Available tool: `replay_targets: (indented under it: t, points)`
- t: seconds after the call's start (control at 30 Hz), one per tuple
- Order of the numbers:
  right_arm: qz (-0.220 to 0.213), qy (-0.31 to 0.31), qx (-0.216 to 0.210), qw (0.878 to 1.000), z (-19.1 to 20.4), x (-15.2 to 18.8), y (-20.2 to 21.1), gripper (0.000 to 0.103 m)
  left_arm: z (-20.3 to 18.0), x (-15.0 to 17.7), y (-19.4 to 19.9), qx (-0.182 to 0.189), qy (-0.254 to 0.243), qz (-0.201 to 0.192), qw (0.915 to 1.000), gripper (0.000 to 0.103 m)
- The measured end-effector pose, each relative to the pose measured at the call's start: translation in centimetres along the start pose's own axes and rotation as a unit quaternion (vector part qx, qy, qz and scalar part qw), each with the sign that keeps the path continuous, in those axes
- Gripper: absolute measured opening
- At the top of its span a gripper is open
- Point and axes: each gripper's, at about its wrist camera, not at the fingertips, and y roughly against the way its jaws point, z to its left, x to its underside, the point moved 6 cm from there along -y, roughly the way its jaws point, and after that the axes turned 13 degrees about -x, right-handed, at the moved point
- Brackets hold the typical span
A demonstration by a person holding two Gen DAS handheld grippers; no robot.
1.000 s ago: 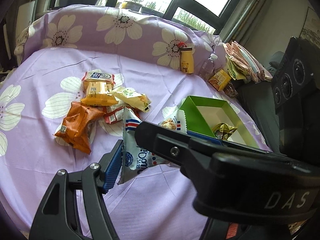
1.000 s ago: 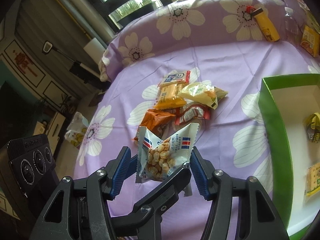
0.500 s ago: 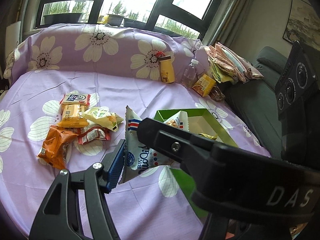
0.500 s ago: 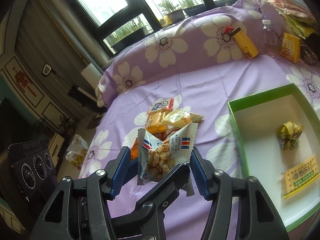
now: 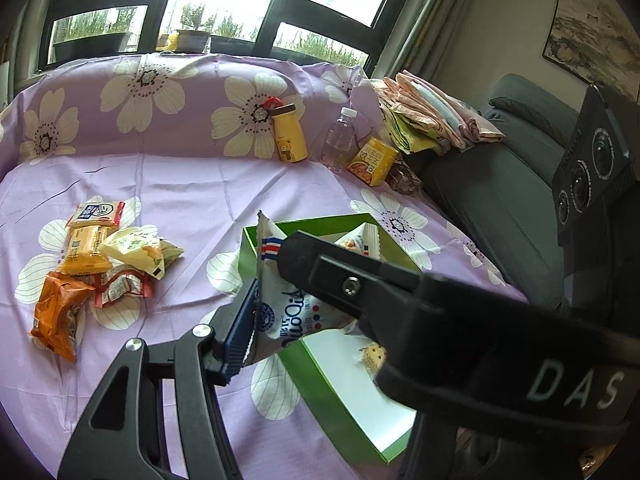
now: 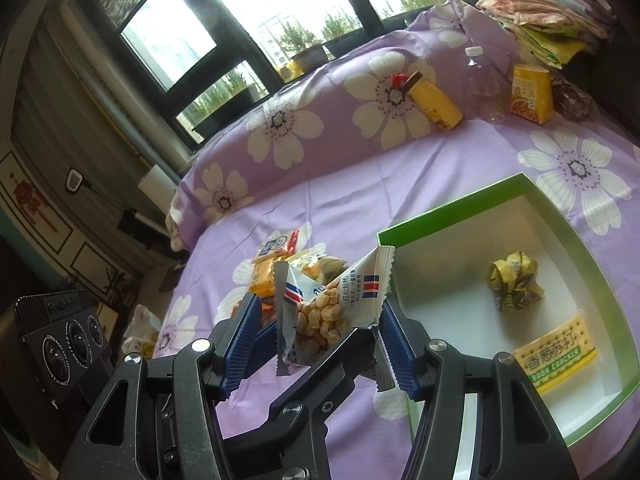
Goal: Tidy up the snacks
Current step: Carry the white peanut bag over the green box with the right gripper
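A white snack bag (image 6: 320, 312) with red and blue stripes and a clear window of puffed pieces sits between the blue pads of my right gripper (image 6: 316, 340), lifted above the bed. In the left wrist view the same bag (image 5: 288, 304) is pinched by my left gripper (image 5: 276, 300), whose right finger crosses the frame. The bag hangs at the near left corner of the green box (image 6: 404, 236), which has a white inside. In the box lie a crumpled yellow wrapper (image 6: 514, 286) and a yellow-green soda cracker pack (image 6: 556, 356). A pile of snack packs (image 5: 96, 264) lies on the purple flowered sheet to the left.
A yellow bear bottle (image 5: 290, 134), a clear water bottle (image 5: 340, 138) and a yellow carton (image 5: 372, 160) stand by the pillow at the back. Folded cloths (image 5: 432, 112) are stacked at the back right. A dark sofa (image 5: 500, 188) lies right of the bed.
Both grippers have carried the bag up and to the right, from above the snack pile to the green box's near left corner. The box now fills more of the right wrist view.
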Motion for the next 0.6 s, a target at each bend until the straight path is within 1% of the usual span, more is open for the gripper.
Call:
replay_targets:
  t: [0.1, 0.33, 0.43, 0.53, 0.6]
  points:
    - [-0.006, -0.001, 0.011, 1.000, -0.9, -0.3, 0.6, 0.062, -1.0, -0.1, -0.6, 0.008, -0.002, 0.004, 1.0000, 0.057]
    - [-0.019, -0.035, 0.014, 0.999, -3.7, -0.7, 1.8, 0.062, -3.3, 0.1, -2.4, 0.015, -0.016, 0.023, 0.9995, 0.057]
    - [-0.015, -0.042, 0.021, 0.999, -4.8, -0.8, 1.9, 0.062, -4.0, 0.5, -3.3, 0.018, -0.022, 0.029, 0.9992, 0.056]
    - [-0.005, -0.041, 0.032, 0.999, -5.9, -0.6, 1.8, 0.062, -4.6, 1.0, -4.3, 0.020, -0.023, 0.043, 0.9986, 0.055]
    - [-0.003, -0.055, 0.038, 0.998, -7.0, -0.6, 1.6, 0.062, -4.9, 1.2, -5.0, 0.020, -0.022, 0.053, 0.9982, 0.054]
